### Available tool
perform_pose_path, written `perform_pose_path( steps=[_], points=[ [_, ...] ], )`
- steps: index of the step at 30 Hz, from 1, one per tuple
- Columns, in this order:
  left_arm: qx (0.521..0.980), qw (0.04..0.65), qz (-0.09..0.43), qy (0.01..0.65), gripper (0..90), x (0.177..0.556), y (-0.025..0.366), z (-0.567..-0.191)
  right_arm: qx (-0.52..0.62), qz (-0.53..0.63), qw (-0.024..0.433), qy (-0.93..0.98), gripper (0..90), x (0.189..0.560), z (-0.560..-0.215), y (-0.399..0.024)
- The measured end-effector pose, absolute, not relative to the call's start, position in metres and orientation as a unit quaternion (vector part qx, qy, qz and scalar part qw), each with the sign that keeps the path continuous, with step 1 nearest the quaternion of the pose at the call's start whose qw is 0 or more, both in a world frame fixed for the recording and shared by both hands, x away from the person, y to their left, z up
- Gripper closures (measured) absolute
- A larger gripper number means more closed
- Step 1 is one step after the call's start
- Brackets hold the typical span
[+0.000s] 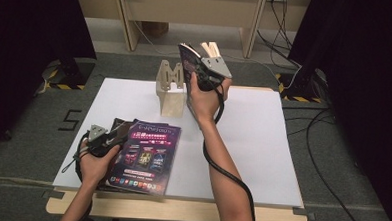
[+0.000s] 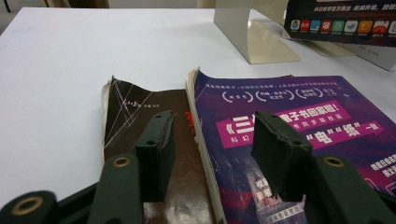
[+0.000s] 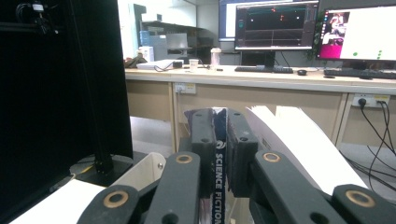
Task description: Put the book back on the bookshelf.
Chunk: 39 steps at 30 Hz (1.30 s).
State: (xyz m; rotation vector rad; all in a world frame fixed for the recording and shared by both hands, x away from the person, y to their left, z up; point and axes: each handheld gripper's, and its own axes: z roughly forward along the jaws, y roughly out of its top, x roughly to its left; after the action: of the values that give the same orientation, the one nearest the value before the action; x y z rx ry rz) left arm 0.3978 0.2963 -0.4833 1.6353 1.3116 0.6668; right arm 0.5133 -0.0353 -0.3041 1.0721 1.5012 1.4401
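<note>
A purple magazine (image 1: 147, 156) lies flat at the near left of the white table top (image 1: 263, 138), overlapping a dark book (image 1: 119, 123). My left gripper (image 1: 113, 138) rests over them, open. In the left gripper view its jaws (image 2: 212, 119) straddle the dark book (image 2: 135, 116) and the purple magazine (image 2: 317, 121) without pinching either. My right gripper (image 1: 197, 66) is raised beside a beige bookend stand (image 1: 169, 87), shut on another magazine (image 1: 186, 60) held upright. In the right gripper view the jaws (image 3: 219, 114) clamp its spine (image 3: 219, 172), and its white pages (image 3: 299, 140) fan out to the right.
The bookend stand (image 2: 243, 32) sits mid-table at the back, with the held magazine's cover (image 2: 341, 21) hanging just right of it. Black curtains flank the table. Cables run over the floor at the right, and a desk with monitors (image 3: 275, 23) stands beyond.
</note>
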Motion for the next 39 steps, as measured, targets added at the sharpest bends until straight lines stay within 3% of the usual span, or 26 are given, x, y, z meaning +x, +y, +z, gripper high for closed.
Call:
perform_pose_path(
  steps=[22,39],
  points=[
    [0.666,0.452,0.268,0.530,48.2,0.398,0.293,-0.484,0.425,0.568,0.381,0.593,84.4,0.470,-0.324,-0.068],
    [0.666,0.451,0.266,0.531,48.2,0.398,0.292,-0.485,0.437,0.554,0.357,0.612,80.6,0.464,-0.330,-0.082]
  ],
)
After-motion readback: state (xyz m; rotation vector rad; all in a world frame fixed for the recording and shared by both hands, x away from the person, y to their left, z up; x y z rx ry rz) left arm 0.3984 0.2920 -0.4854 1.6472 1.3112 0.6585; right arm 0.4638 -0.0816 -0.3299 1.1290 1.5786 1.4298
